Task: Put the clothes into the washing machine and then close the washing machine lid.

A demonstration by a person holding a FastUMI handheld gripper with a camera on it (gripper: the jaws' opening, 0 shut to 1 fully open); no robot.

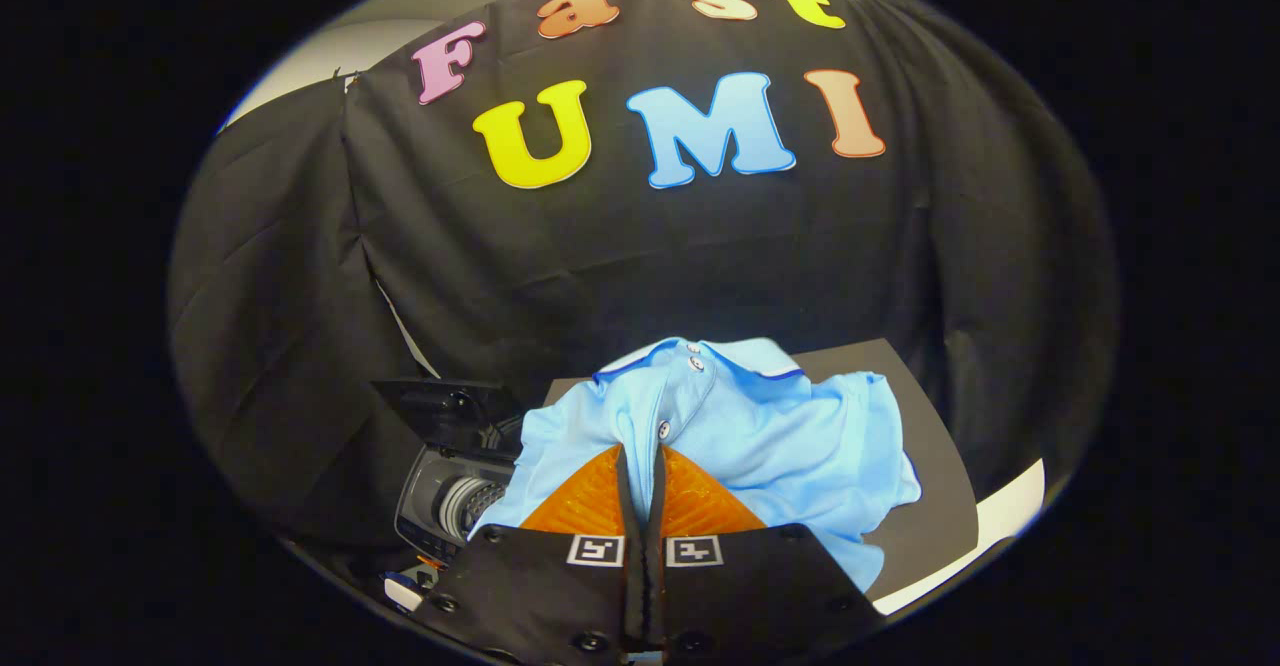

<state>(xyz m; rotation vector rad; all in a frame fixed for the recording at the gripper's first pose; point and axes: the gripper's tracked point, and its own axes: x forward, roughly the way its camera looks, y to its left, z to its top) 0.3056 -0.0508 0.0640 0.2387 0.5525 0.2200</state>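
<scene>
In the gripper view, your gripper (641,466) has its 2 fingers drawn almost together, with just a thin fold of the light blue cotton polo shirt (760,426) caught in the narrow slit between them. Both pads press on that fabric near the button placket, so the tool is clamped onto the shirt. The shirt spreads out ahead of and to the right of the fingers, its dark-trimmed collar (690,354) lying beyond them and 1 short sleeve bunched out to the right.

The shirt drapes over a flat black mat (930,506), which lies on a white tabletop (1000,521) that you can see as a pale strip past the mat's right edge.

To the left of your fingers stands the small dark grey toy washing machine (450,491). Its dark lid (440,408) is raised and tilted back, leaving the top open, and the ribbed silver drum (468,506) shows inside. The shirt's left edge hangs just beside the machine's opening; you cannot tell whether it touches the rim. Behind everything hangs the booth's black cloth wall (700,266).
</scene>
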